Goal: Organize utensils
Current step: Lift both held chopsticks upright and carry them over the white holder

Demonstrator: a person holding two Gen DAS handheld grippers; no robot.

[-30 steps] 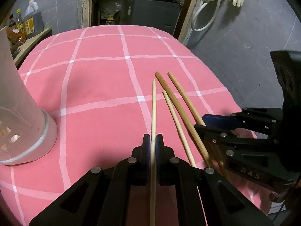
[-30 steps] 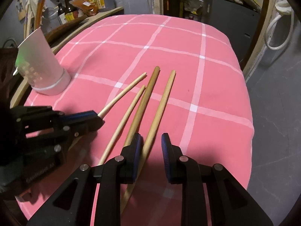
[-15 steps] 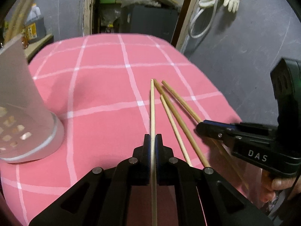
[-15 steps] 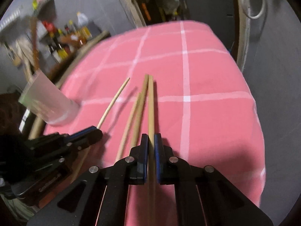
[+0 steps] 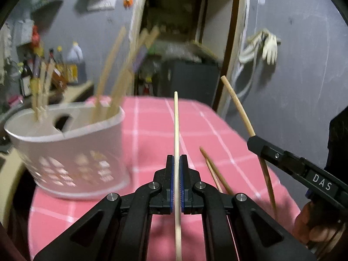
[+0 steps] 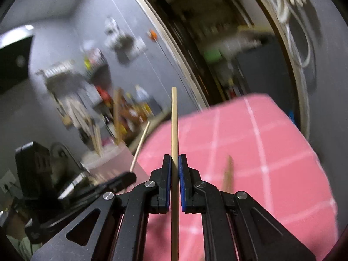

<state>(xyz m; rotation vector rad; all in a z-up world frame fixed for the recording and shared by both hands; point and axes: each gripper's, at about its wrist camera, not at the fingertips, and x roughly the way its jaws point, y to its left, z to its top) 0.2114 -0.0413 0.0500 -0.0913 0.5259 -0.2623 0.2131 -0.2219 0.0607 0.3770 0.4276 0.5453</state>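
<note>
My left gripper is shut on a thin pale chopstick that points forward above the pink checked table. My right gripper is shut on a thicker wooden chopstick, also lifted off the table. In the left wrist view the right gripper comes in from the right with its chopstick slanting up. Two more chopsticks lie on the cloth ahead. A white perforated utensil holder with several wooden sticks in it stands at the left.
Bottles and jars crowd a shelf behind the holder. A dark doorway and a grey wall with a hanging glove lie beyond the table's far edge. A person's hand holds the right gripper.
The right gripper closed on the thick chopstick. Both grippers then rose and tilted up, lifting their chopsticks off the cloth; the white holder now shows its rim and contents.
</note>
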